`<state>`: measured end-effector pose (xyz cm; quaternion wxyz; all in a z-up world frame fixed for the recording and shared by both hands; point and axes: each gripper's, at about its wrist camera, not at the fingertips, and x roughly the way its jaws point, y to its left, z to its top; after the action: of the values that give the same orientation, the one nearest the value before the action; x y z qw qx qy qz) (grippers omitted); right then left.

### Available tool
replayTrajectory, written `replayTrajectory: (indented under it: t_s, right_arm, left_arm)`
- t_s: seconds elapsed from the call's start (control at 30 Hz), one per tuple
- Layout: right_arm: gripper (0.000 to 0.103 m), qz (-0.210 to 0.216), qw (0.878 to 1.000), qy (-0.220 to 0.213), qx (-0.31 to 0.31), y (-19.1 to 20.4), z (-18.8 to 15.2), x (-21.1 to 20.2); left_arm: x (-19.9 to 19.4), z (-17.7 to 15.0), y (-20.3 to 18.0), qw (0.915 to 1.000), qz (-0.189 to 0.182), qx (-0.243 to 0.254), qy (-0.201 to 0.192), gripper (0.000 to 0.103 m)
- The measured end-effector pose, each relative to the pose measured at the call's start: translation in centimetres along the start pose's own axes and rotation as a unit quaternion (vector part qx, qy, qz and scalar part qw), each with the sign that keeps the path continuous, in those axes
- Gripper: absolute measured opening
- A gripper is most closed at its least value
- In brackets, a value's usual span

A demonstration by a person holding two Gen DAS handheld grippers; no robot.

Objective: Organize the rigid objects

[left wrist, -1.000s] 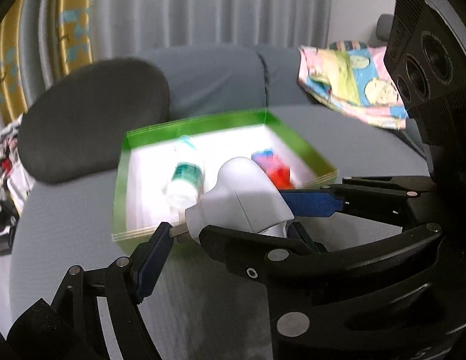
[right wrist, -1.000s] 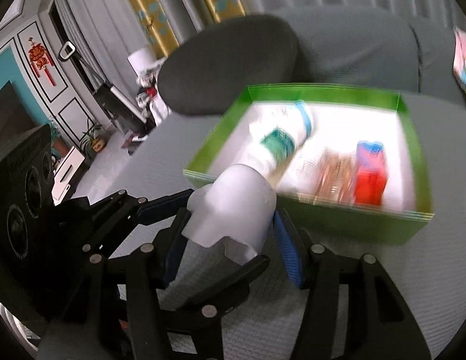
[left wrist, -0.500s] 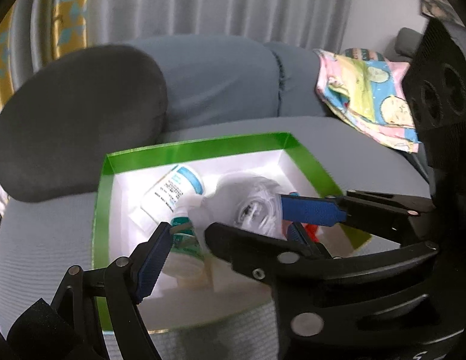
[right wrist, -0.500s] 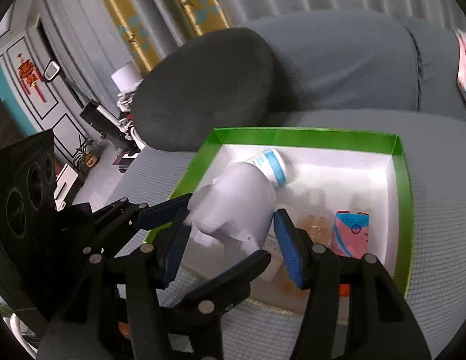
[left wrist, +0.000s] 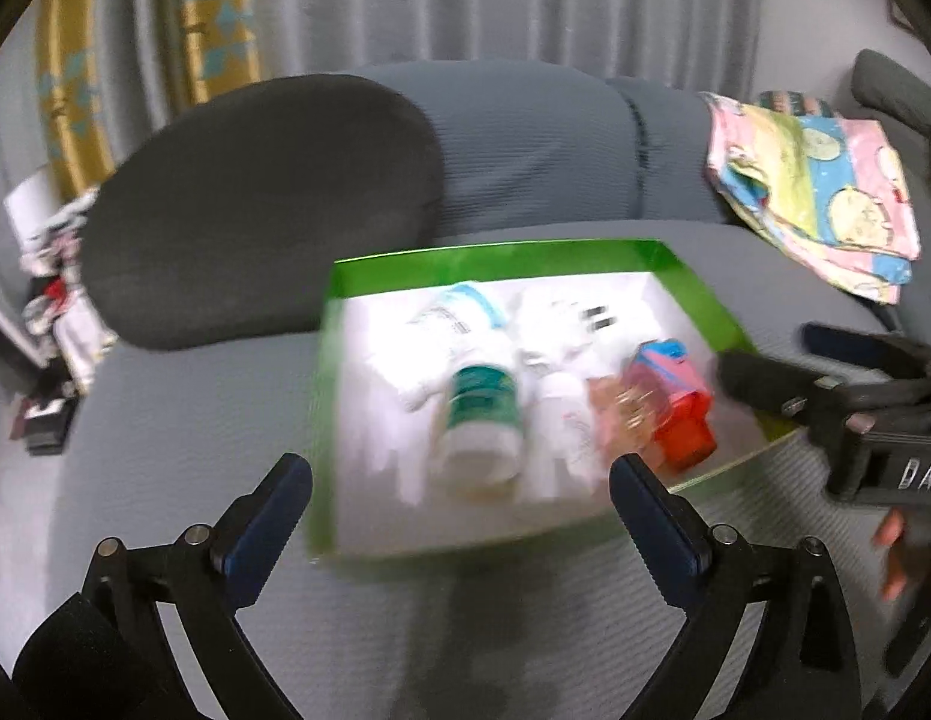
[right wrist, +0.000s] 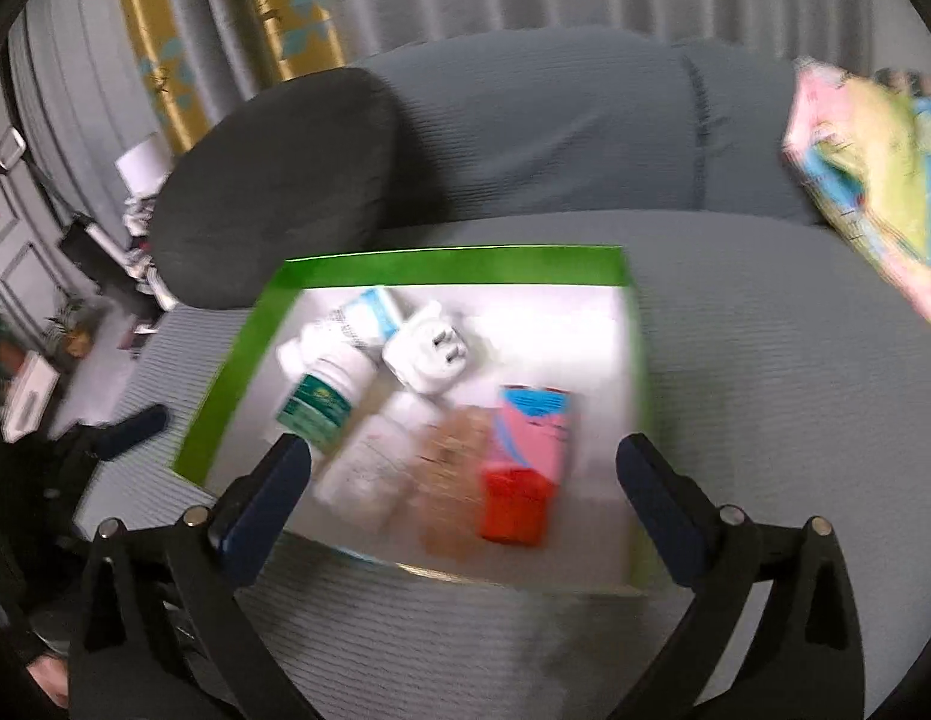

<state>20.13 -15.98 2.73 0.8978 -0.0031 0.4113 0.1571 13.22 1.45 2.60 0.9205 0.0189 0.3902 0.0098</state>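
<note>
Soft, even indoor light is observed. Glare is noted on the white floor of the box (left wrist: 369, 360). Motion blur is recorded throughout; edges are bent and darkly vignetted.

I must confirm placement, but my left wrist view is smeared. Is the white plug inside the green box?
Observer: Yes. The right wrist view shows the plug lying in the green box, resting against the blue-capped tube.
Operator: Is the right gripper holding anything?
Observer: No. The right gripper is opening, with nothing between its pads.
</note>
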Motion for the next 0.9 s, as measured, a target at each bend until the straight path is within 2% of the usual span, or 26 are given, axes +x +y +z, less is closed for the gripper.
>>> replayTrajectory:
  t_s: [0.07, 0.17, 0.5, 0.7, 0.9]
  right_arm:
    - [0.102, -0.031, 0.999, -0.002, -0.006, -0.4, -0.4, -0.9]
    - [0.102, -0.055, 0.998, 0.002, -0.018, -0.6, -1.1, -1.9]
    - [0.102, -0.049, 0.997, 0.011, -0.061, 1.5, -4.3, -4.6]
    - [0.102, -0.043, 0.996, 0.01, -0.078, 2.6, -5.1, -5.8]
    - [0.102, -0.043, 0.995, 0.01, -0.088, 3.2, -5.7, -6.6]
  left_arm:
    - [-1.0, -0.6, 0.4, 0.9999, 0.011, 0.0, -0.006, 0.101]
    - [-2.8, -1.4, 1.0, 0.9993, 0.033, -0.005, -0.018, 0.102]
    - [-7.8, -3.6, 0.5, 0.9978, 0.042, -0.003, -0.052, 0.102]
    - [-8.8, -4.2, -0.3, 0.9951, 0.076, 0.016, -0.061, 0.102]
    - [-9.2, -4.3, -0.1, 0.9956, 0.068, 0.001, -0.064, 0.102]
